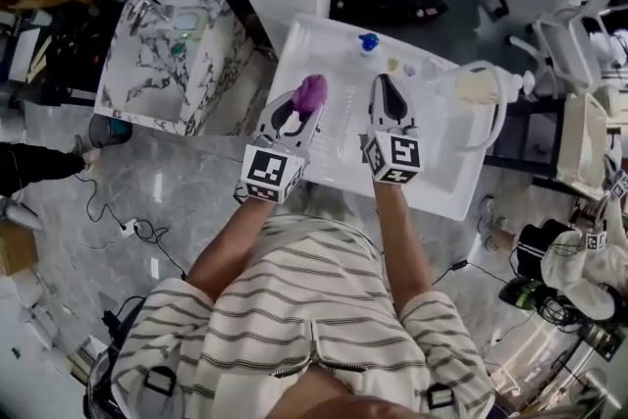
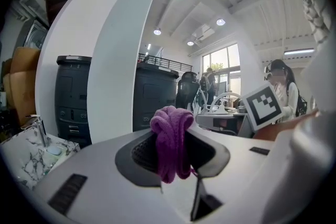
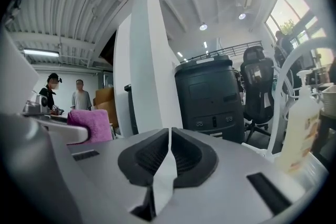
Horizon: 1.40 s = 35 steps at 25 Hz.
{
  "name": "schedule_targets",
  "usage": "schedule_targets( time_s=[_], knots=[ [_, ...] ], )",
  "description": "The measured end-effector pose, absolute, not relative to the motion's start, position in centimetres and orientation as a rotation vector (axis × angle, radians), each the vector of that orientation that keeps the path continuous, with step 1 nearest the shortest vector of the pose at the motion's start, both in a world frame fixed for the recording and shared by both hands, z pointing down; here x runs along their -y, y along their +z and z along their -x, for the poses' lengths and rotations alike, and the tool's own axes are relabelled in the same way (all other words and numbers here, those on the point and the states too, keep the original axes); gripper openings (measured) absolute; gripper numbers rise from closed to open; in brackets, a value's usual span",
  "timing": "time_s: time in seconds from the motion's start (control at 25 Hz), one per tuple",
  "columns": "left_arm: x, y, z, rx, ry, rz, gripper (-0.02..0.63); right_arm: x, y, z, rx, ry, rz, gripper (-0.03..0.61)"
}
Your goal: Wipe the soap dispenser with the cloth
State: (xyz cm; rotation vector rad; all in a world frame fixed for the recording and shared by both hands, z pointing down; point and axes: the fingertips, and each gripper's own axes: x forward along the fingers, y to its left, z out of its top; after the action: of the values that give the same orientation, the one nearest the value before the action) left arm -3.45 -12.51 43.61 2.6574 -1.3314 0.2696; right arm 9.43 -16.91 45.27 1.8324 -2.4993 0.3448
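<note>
My left gripper hangs over the white table, shut on a bunched purple cloth. In the left gripper view the cloth sticks up between the two dark pads of that gripper. My right gripper is beside it, shut with nothing between its pads, which meet in the right gripper view. The cream soap dispenser stands at the table's right end, to the right of both grippers. It shows as a pump bottle in the right gripper view, where the cloth is at the left.
A white hoop-shaped handle curves round the dispenser. A small blue object and some small bits lie at the table's far edge. A marble sink counter stands to the left, white chairs to the right, dark cabinets beyond.
</note>
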Motion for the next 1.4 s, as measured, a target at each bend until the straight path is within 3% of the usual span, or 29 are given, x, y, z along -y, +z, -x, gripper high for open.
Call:
schedule_targets(
  time_s=[0.6,1.4],
  knots=[
    [9.7,41.4,2.5,1.311,0.242,-2.733,0.121,10.5,40.0,-7.7,2.573,0.319,-1.834,0.003],
    [10.2,40.8,2.4,1.318,0.214,-2.758,0.121,9.4,39.5,-8.4,2.580,0.302,-1.854,0.003]
  ],
)
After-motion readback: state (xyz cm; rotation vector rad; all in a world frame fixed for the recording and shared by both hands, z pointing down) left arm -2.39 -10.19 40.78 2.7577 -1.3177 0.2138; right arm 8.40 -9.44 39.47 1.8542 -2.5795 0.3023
